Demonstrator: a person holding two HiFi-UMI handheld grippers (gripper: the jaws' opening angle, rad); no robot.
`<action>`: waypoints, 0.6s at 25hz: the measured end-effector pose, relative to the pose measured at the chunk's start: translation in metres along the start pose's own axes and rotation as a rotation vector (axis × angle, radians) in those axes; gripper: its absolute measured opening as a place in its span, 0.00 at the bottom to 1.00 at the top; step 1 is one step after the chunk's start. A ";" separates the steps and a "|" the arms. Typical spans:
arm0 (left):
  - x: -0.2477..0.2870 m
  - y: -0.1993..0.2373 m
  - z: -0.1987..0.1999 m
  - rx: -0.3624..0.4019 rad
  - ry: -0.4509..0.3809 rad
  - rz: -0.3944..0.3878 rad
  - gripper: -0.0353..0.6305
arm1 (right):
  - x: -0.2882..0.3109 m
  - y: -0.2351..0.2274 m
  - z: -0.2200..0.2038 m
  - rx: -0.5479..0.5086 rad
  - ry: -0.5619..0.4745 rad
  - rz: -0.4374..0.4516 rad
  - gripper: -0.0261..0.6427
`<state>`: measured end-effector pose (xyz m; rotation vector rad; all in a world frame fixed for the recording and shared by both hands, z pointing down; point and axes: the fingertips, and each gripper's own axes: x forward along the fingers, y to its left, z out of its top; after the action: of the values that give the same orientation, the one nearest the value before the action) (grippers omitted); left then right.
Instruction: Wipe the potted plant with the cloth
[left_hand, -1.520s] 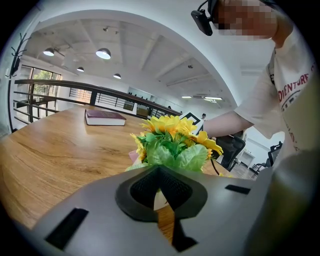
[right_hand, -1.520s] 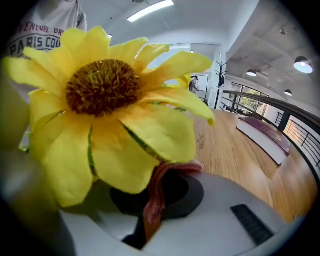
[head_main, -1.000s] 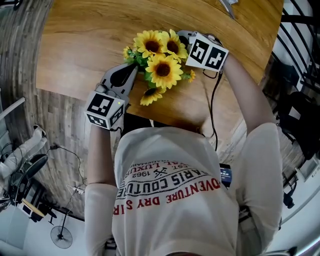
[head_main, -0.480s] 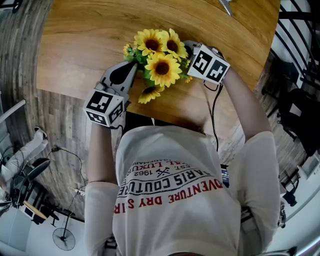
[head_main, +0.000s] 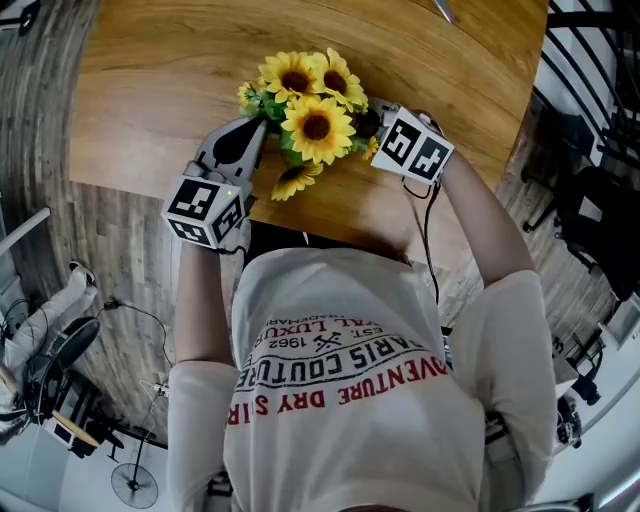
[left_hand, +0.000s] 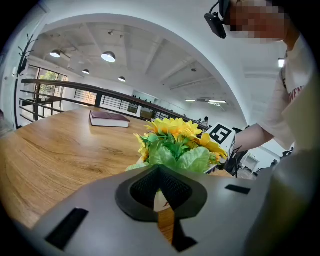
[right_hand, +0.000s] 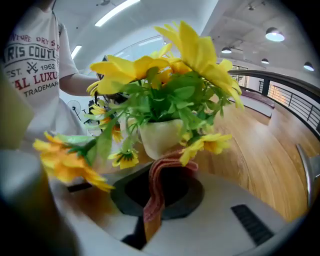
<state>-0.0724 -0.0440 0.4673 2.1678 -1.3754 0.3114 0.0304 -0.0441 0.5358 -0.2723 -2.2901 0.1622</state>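
Observation:
The potted plant (head_main: 305, 100) is a bunch of yellow sunflowers in a white pot (right_hand: 160, 137), standing near the front edge of the wooden table (head_main: 150, 70). My left gripper (head_main: 250, 135) is shut at the plant's left side. In the left gripper view its tips (left_hand: 160, 172) point at the pot, and nothing shows between the jaws. My right gripper (head_main: 372, 122) is at the plant's right side, shut on a folded reddish cloth (right_hand: 159, 185). The cloth's free fold rises just below the pot, under the hanging blooms. The head view hides the cloth.
A dark book (left_hand: 109, 119) lies far back on the table. A metal object (head_main: 440, 8) pokes in at the table's far edge. The table's front edge (head_main: 330, 235) runs just before the person's body. Railings (right_hand: 290, 95) stand beyond the table.
My right gripper has slid along the plant's right side toward the near table edge, rolling a little, with the cloth held. The left gripper has kept still.

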 end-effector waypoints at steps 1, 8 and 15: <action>0.000 0.000 0.000 0.006 -0.001 0.005 0.08 | 0.000 0.004 -0.001 0.000 -0.004 -0.005 0.09; 0.001 0.000 -0.002 0.028 -0.028 0.018 0.08 | 0.001 0.018 -0.010 0.037 -0.016 -0.055 0.09; -0.007 -0.008 0.015 0.052 -0.115 0.045 0.08 | -0.036 -0.017 -0.030 0.152 0.032 -0.317 0.09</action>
<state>-0.0701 -0.0452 0.4492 2.2300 -1.4956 0.2447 0.0740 -0.0684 0.5336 0.1656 -2.2416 0.1659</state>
